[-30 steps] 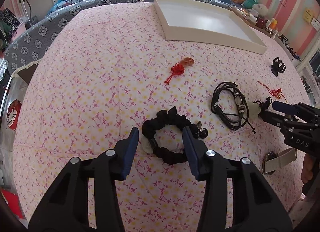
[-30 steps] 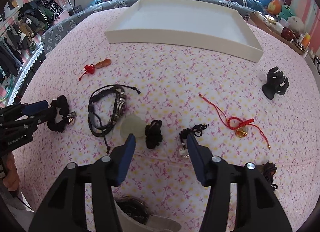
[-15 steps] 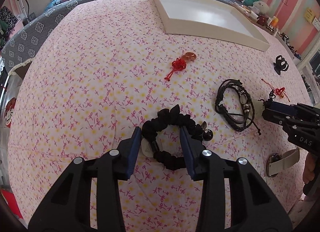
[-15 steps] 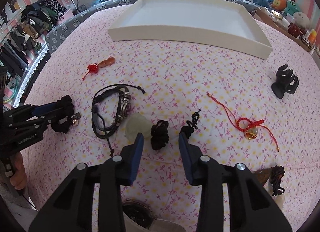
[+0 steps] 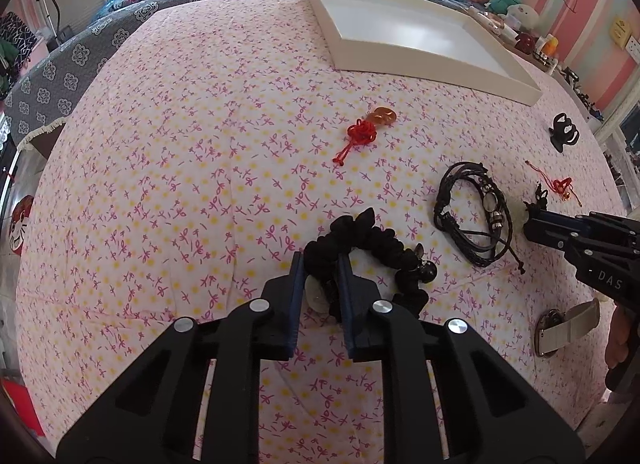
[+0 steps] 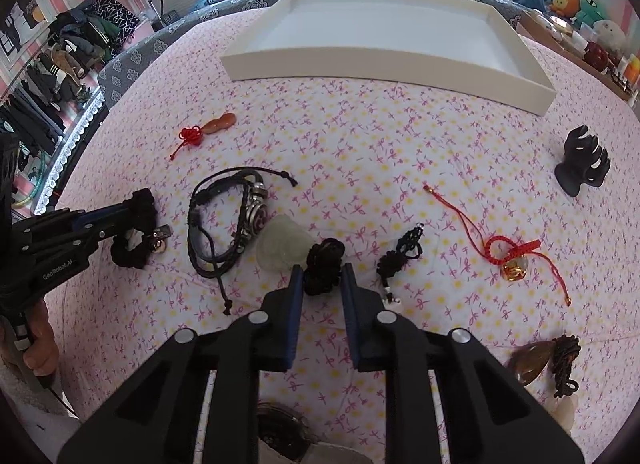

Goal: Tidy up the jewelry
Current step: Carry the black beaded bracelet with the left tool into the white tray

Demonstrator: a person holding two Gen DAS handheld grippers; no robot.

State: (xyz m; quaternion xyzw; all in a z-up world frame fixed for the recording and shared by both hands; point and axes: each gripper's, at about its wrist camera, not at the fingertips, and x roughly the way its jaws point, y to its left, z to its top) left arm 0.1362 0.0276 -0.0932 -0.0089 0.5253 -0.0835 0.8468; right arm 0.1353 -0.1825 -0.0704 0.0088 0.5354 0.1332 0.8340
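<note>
Black fabric scrunchie (image 5: 368,248) sits pinched at its near-left loop between the narrowed fingers of the left gripper (image 5: 320,280), lying on the pink floral bedspread (image 5: 200,167). Soft, light, squashy; it likely drapes when lifted, and the small charms hanging on its right side may swing. Right gripper (image 6: 322,284) is closed to a narrow gap around the black knotted cord (image 6: 324,264) of the pale jade pendant (image 6: 280,244). Cord is limp, stone heavier and breakable: lift slowly. White tray (image 6: 384,63) waits well beyond, empty.
</note>
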